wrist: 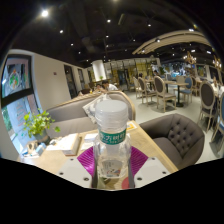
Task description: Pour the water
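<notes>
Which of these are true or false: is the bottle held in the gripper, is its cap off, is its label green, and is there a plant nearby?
1. The gripper holds the water bottle. True.
2. The bottle's cap is off. False: the white cap is on.
3. The bottle's label is red. False: it is green.
4. A potted plant stands on the table beside the bottle. True.

Light wood table, pale top, runs fwd under the gripper. On it: potted green plant off to one side, near table edge. Rest of top hidden behind water bottle.
</notes>
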`<action>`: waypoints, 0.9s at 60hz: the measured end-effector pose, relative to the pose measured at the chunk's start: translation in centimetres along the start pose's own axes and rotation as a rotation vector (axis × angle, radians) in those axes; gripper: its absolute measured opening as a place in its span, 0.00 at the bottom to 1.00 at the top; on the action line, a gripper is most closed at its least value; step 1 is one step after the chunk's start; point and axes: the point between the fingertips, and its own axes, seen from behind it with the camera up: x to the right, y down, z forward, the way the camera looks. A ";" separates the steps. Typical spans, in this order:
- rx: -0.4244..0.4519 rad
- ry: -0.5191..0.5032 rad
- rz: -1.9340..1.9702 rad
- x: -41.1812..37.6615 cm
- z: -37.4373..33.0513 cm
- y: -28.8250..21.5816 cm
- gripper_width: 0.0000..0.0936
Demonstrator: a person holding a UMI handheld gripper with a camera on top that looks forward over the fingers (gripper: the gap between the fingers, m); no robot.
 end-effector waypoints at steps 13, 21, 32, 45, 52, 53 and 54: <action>-0.099 0.056 -0.195 4.9 3.3 6.9 0.45; -0.132 0.039 -0.230 5.4 4.2 10.1 0.46; -0.129 0.037 -0.202 5.8 4.8 12.6 0.48; -0.204 0.037 -0.174 5.9 3.9 13.4 0.66; -0.266 0.066 -0.151 5.9 1.8 13.8 0.90; -0.280 0.077 -0.148 6.1 1.4 13.9 0.90; -0.288 0.082 -0.146 5.9 1.0 14.0 0.91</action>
